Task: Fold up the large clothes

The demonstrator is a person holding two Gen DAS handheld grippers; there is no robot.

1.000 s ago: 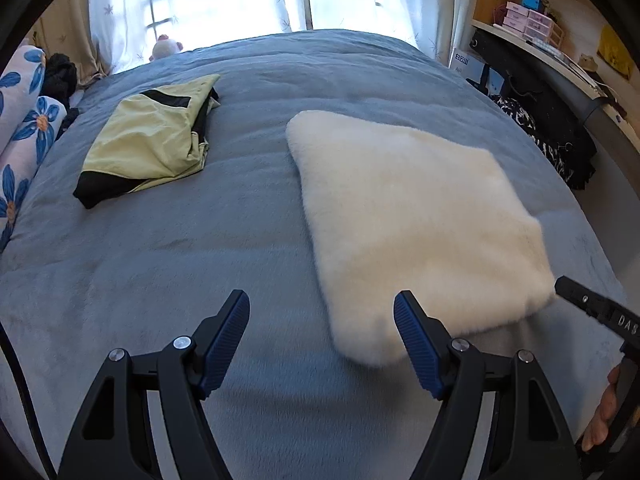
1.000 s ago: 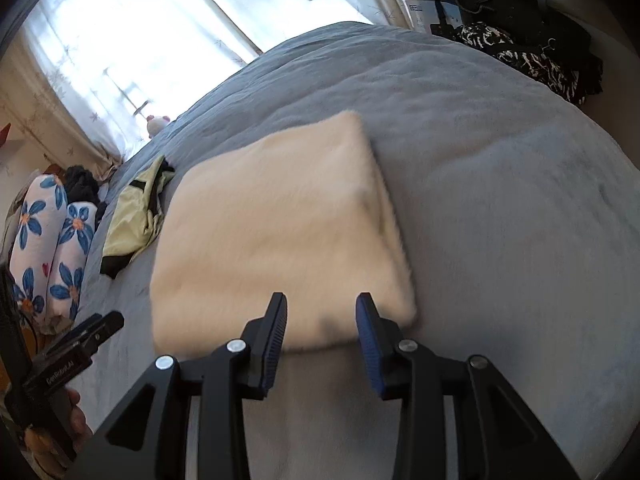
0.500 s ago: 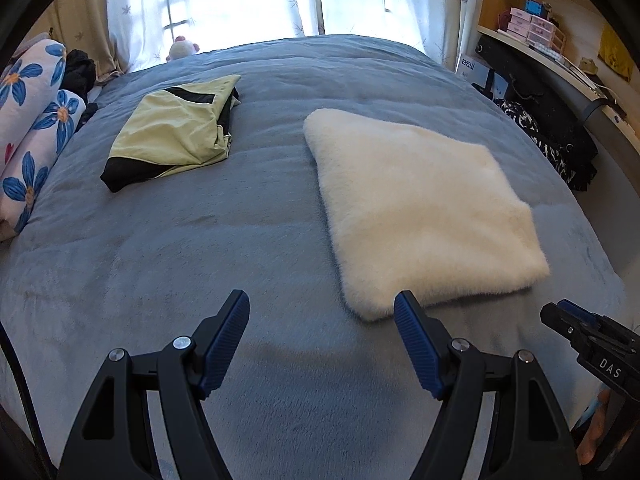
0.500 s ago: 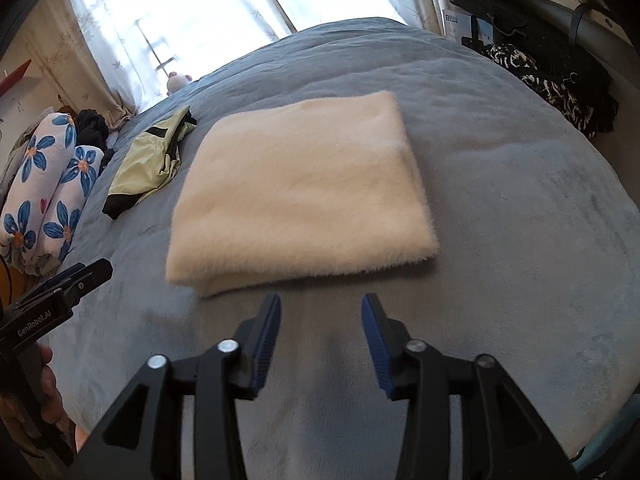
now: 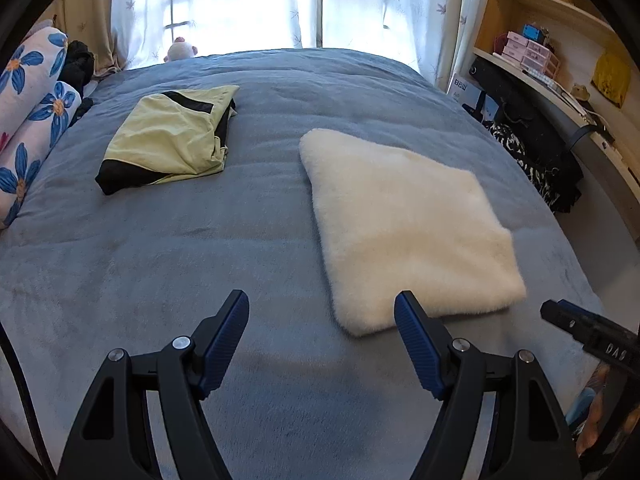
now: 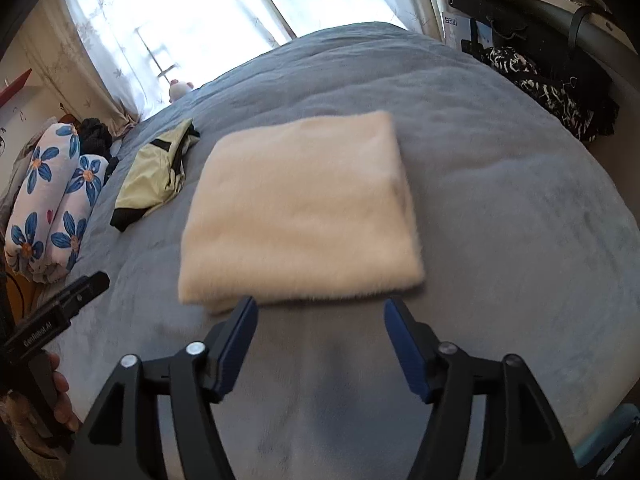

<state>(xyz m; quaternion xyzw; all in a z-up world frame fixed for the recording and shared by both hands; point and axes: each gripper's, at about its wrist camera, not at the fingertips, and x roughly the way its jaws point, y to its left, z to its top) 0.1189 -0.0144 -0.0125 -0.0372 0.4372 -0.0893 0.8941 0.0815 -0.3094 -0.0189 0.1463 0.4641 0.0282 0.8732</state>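
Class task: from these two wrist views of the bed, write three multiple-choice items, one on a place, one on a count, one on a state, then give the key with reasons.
1. Where does the yellow-green garment lie relative to the cream fleece in the left wrist view?
A. left of it
B. on top of it
C. under it

2. How many folded items lie on the blue bedspread?
A. one
B. two
C. four

3. The right hand-held gripper is:
A. shut on the fleece
B. shut, empty
C. open, empty

Key: 1 A, they lie apart, the garment nearer the floral pillows. 2 B, garment and fleece. 3 C, only bedspread between its jaws.
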